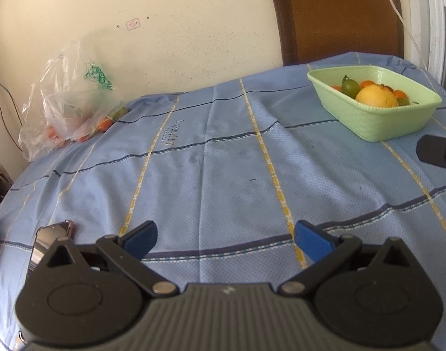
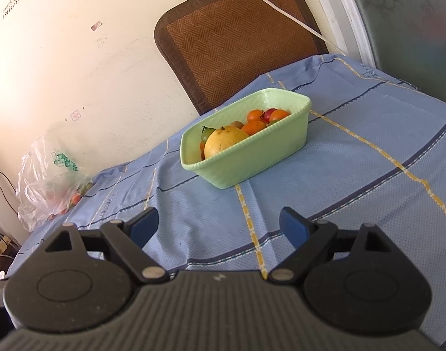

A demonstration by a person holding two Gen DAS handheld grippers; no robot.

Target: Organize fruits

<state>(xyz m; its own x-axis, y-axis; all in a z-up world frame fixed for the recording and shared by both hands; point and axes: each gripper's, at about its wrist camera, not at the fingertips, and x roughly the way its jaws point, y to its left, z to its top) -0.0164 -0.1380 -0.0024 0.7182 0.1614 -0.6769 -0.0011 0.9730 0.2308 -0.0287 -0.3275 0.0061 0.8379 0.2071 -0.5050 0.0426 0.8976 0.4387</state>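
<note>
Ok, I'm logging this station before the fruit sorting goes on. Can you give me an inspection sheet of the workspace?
Surface: table under a blue striped cloth, wrinkled.
Job's things: green basket holding a large yellow fruit, small orange fruits and a green one; plastic bag with more orange fruits at the table's far left edge.
Clutter: shiny object beside the left claw.
Grippers: left claw open, empty; right claw open, empty.
Cables: white cable across the chair back.
Surroundings: brown chair, cream wall.
</note>
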